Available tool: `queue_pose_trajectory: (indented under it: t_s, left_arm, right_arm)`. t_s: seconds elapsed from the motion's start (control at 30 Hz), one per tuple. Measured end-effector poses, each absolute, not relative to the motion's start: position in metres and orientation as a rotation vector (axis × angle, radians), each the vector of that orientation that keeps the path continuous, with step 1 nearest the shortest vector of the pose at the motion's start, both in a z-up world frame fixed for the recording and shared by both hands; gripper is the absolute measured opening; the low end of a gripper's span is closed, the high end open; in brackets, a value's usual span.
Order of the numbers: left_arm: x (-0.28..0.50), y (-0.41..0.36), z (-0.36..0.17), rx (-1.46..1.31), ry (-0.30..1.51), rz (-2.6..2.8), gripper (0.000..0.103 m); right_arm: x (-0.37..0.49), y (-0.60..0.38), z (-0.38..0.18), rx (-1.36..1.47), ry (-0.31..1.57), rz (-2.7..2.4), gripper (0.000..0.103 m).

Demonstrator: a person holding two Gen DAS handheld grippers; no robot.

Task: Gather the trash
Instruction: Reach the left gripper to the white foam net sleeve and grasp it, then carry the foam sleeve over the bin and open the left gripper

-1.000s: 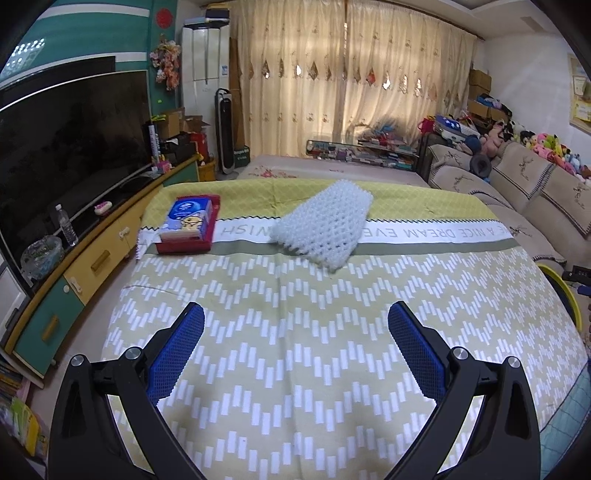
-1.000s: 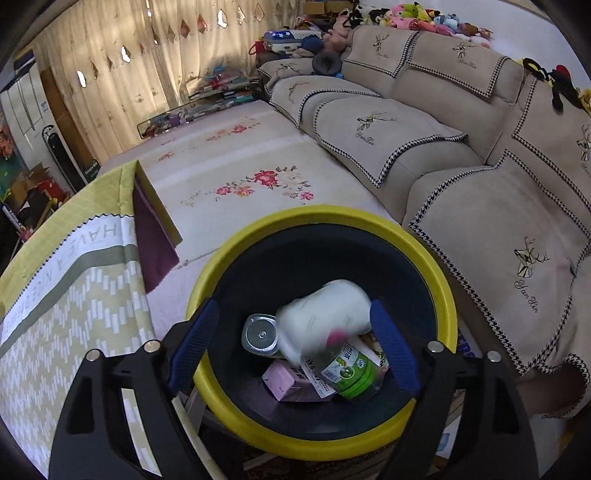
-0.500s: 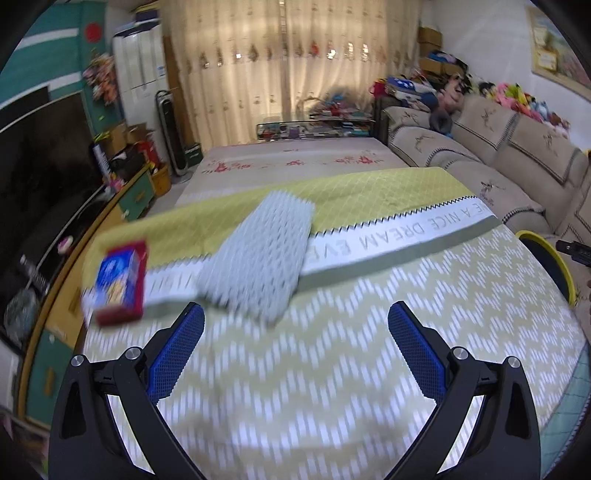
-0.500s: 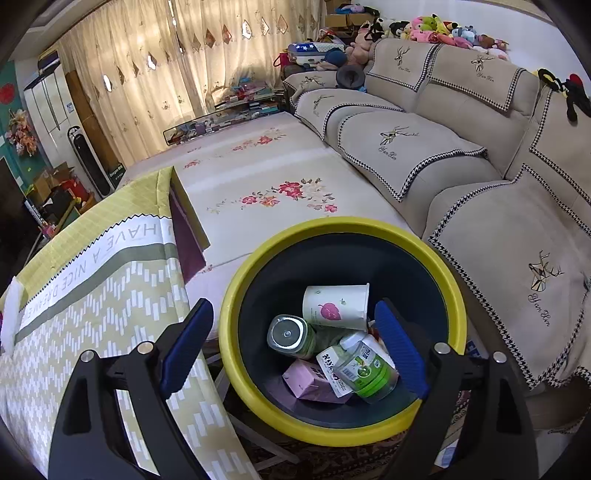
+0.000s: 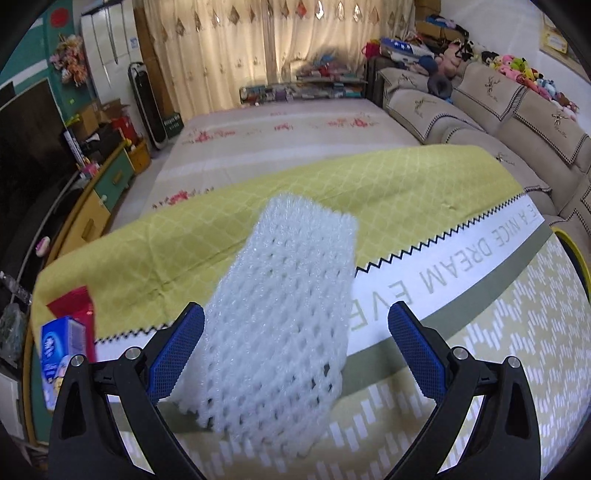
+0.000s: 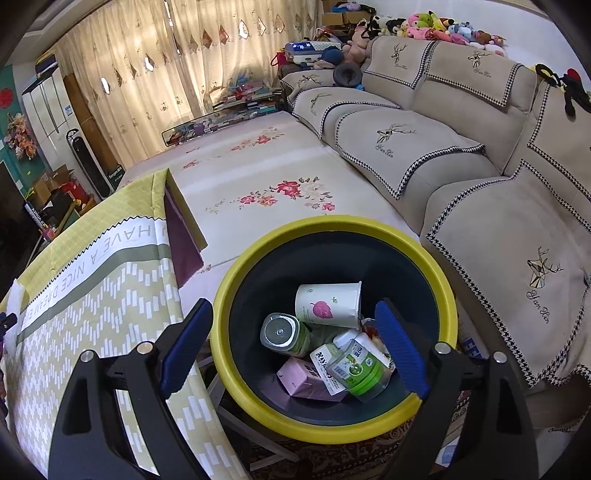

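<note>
Left tongs (image 5: 295, 347) gape around the foam net (image 5: 284, 314) (soft, springy): squeezed off-centre, it may slip. Right tongs (image 6: 293, 345) hang open, empty, over the bin (image 6: 332, 229).

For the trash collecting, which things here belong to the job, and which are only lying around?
Belong to the job:
- foam net on the table
- bin
- trash already in it: cup, can, bottle, pink carton

Just lying about:
- tissue box
- sofa
- plush toys
- TV
</note>
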State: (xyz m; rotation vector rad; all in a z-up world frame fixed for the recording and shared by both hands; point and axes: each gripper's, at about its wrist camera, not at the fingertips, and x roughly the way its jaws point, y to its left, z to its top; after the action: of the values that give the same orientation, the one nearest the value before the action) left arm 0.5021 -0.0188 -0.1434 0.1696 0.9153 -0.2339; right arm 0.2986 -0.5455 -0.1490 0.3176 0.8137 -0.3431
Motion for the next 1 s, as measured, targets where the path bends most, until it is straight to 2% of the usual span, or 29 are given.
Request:
queue_pose_trajectory:
  t_s: [0.1,0.27,0.3,0.4,0.43,0.7,1.0]
  left_arm:
    - [0.51,-0.024,-0.15,0.2,0.928,-0.222,0.093]
    - [0.511,-0.023,-0.149,0.201,0.933,-0.196,0.054]
    - [0.51,-0.021,-0.147,0.197,0.932,-0.192,0.05]
    - [0.502,-0.019,-0.14,0.195,0.921,-0.193,0.021]
    - [0.499,-0.02,-0.137,0.185,0.927,-0.2,0.015]
    - [0.453,-0.057,-0.099,0.183,0.878,-0.271,0.013]
    - [0.389,-0.192,-0.056,0.228,0.825,-0.517,0.013]
  right_arm:
    - [0.299,-0.543,-0.151,0.32,0.819,-0.333,0.085]
    - [0.296,-0.538,-0.149,0.318,0.815,-0.313,0.085]
    - [0.294,-0.537,-0.149,0.32,0.813,-0.308,0.085]
    - [0.289,-0.535,-0.148,0.326,0.807,-0.297,0.085]
    - [0.287,-0.536,-0.148,0.329,0.805,-0.295,0.085]
    - [0.255,-0.544,-0.143,0.347,0.778,-0.291,0.085]
    - [0.201,-0.565,-0.126,0.33,0.717,-0.333,0.085]
